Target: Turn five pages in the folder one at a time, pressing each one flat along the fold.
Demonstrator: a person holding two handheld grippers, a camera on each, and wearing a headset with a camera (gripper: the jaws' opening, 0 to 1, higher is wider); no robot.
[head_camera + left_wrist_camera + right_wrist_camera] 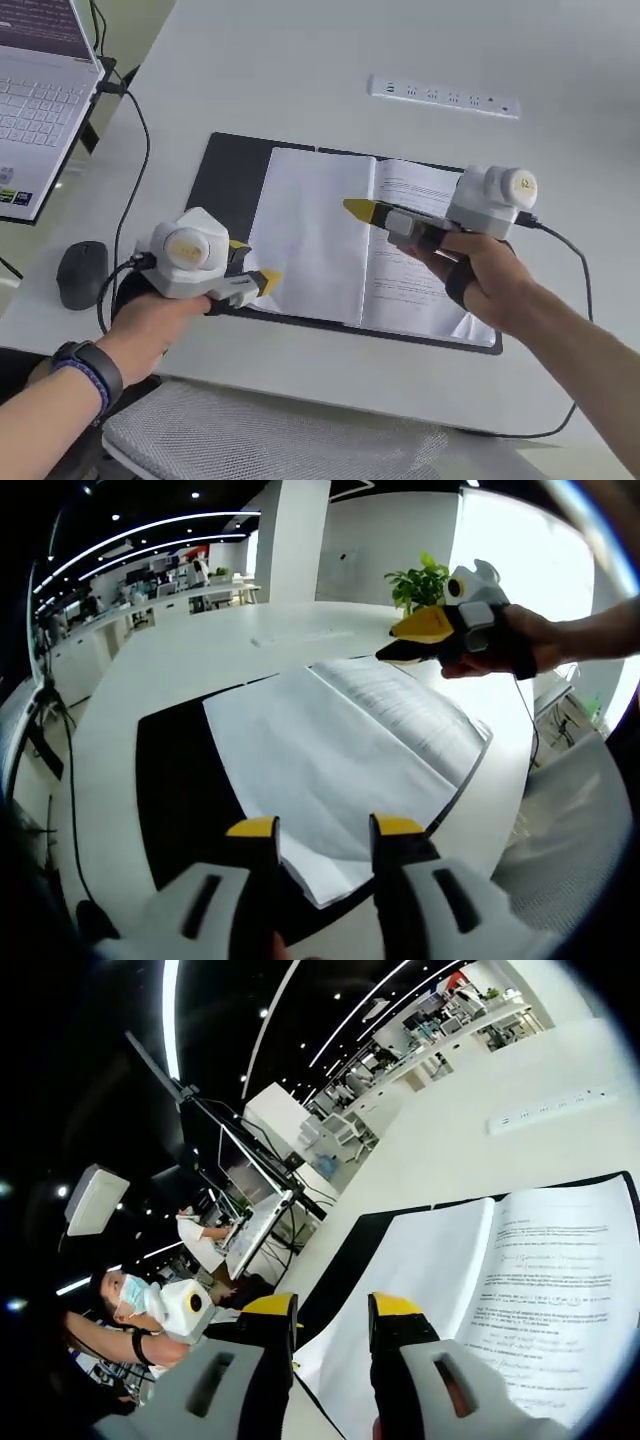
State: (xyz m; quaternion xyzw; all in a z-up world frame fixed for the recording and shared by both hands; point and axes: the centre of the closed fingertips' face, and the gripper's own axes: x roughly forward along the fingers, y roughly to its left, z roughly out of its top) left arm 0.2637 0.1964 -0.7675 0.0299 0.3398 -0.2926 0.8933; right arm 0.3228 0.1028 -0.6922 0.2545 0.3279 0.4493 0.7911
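Head view: folder (225,172) under right fingers (362,210)

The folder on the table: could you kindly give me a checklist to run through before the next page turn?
1. Folder lies open on the table: ok.
2. Left gripper open and empty: ok.
3. Right gripper open and empty, over the pages near the fold: ok.
4. Blank page pressed flat along the fold: cannot tell.
5. Printed page has nothing lying on its outer edge: ok.
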